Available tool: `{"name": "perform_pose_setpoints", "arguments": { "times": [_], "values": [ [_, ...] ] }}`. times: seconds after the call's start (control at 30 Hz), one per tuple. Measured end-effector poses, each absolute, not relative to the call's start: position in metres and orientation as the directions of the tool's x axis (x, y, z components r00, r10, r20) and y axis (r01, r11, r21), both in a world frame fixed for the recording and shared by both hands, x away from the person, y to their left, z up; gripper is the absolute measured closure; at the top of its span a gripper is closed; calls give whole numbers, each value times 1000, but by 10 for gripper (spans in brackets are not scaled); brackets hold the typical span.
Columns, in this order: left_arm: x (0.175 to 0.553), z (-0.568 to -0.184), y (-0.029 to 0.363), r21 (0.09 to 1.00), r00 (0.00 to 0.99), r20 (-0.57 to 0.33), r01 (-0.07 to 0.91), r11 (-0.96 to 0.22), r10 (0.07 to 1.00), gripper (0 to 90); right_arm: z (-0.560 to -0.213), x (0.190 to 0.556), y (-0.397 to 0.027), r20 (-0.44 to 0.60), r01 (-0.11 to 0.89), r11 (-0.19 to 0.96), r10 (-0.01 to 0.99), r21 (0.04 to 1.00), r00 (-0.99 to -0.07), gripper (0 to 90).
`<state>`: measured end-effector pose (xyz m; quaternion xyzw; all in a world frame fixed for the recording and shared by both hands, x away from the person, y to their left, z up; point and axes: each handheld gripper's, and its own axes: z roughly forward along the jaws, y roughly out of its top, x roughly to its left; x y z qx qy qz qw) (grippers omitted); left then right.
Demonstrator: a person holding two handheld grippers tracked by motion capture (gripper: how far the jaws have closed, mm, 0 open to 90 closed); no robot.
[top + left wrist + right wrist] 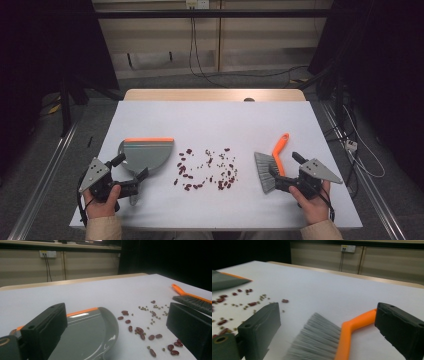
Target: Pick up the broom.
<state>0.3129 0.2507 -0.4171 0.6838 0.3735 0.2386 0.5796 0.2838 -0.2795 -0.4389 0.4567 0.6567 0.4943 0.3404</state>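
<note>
From the high view, a white, matte table top [215, 120] with a pale wooden far edge carries a loose scatter of beans [207, 170] — dark red kidney shapes mixed with smaller greenish ones — in the middle near the front. To their left lies a grey plastic dustpan [147, 155], rounded like a shell, with a straight orange lip along its far edge. To their right lies a small hand brush [272, 167]: a curved orange handle pointing away and a fan of stiff grey bristles toward the person. The left gripper [142, 176] sits at the dustpan's near rim, its black jaws apart; the right gripper [274, 179] is at the brush's near end, jaws also apart. Each is held in a hand [102, 200] coming up from the bottom edge.

In the left gripper view, the two blocky black jaws stand wide, and the glossy curved wall of the dustpan [92, 335] lies between them, closer to the left jaw; I see no pad pressing on it. The beans [145, 330] lie just beside it, the brush [192, 300] beyond them.

In the right gripper view, the jaws are spread with the brush [329, 337] between them — bristles and orange spine — not clamped. The beans [237, 302] lie off to the left.
</note>
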Motion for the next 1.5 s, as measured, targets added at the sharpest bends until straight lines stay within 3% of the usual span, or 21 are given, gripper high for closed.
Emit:
{"name": "perform_pose_setpoints", "arguments": {
  "times": [0.33, 0.53, 1.5],
  "values": [
    [312, -418, 254, 970, 604, -106, 236, -50, 790, 32, -437, 320, -292, 31, 393, 73, 967, 917, -252, 109],
    [311, -418, 255, 971, 600, -102, 233, -52, 793, 33, -445, 345, -297, 124, 496, -3, 969, 868, -211, 162],
    [312, -419, 256, 968, 602, -97, 241, -65, 793, 33, -462, 381, -282, 110, 654, -19, 989, 757, -99, 293]
  ]
}}
